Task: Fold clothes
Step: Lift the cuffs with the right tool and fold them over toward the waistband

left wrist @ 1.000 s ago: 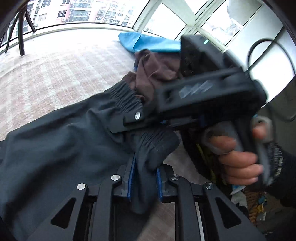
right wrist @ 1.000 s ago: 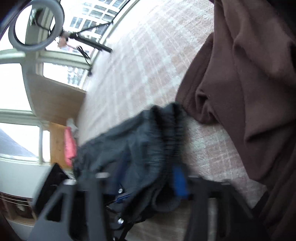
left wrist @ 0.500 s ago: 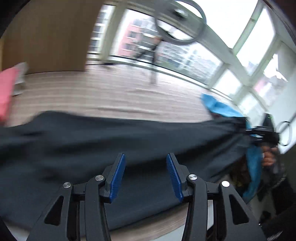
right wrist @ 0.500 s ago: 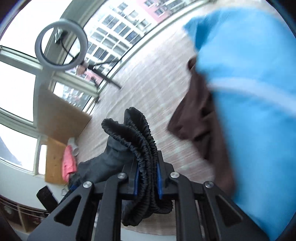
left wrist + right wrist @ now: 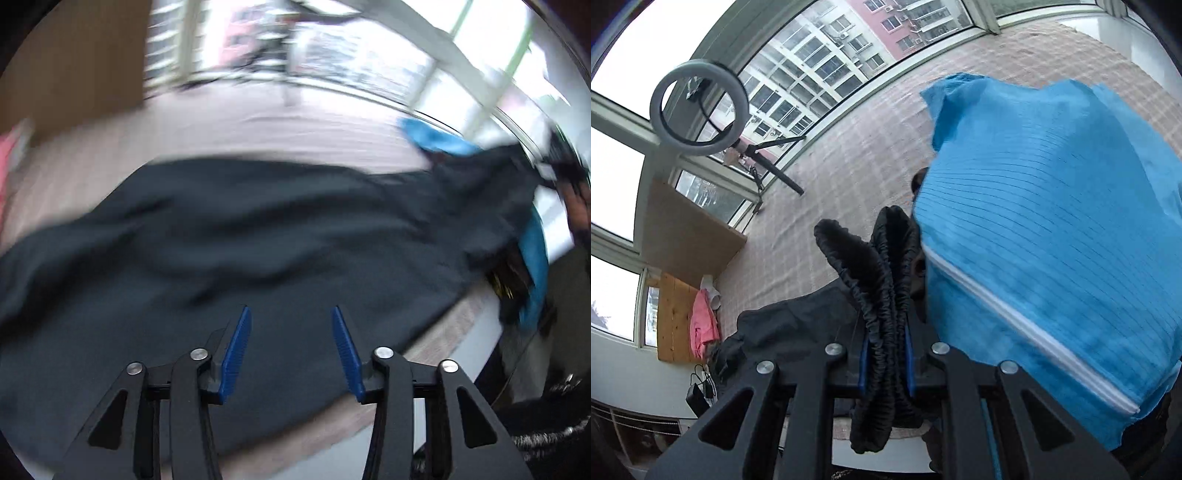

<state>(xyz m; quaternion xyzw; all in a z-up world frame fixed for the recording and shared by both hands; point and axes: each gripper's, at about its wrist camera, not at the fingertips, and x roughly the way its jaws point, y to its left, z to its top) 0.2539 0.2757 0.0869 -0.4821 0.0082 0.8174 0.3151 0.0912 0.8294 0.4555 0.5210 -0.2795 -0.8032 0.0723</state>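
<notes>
The dark trousers point(image 5: 258, 240) lie stretched across the checked bedcover point(image 5: 280, 129), their gathered elastic waistband point(image 5: 882, 280) bunched and pinched between the right gripper's point(image 5: 886, 354) pads. The left gripper point(image 5: 291, 350) hangs spread above the cloth, gripping nothing. A blue garment point(image 5: 1052, 221) lies beside.

One dark garment point(image 5: 258, 240), one blue garment point(image 5: 1052, 229), one pink cloth point(image 5: 703, 325), one ring light point(image 5: 698, 107), two hand-held grippers: left point(image 5: 291, 347), right point(image 5: 886, 354).

Windows point(image 5: 820, 70) — bright daylight | ring light point(image 5: 698, 107) | wood panel point(image 5: 687, 229), perhaps a cabinet | checked surface point(image 5: 849, 147)
</notes>
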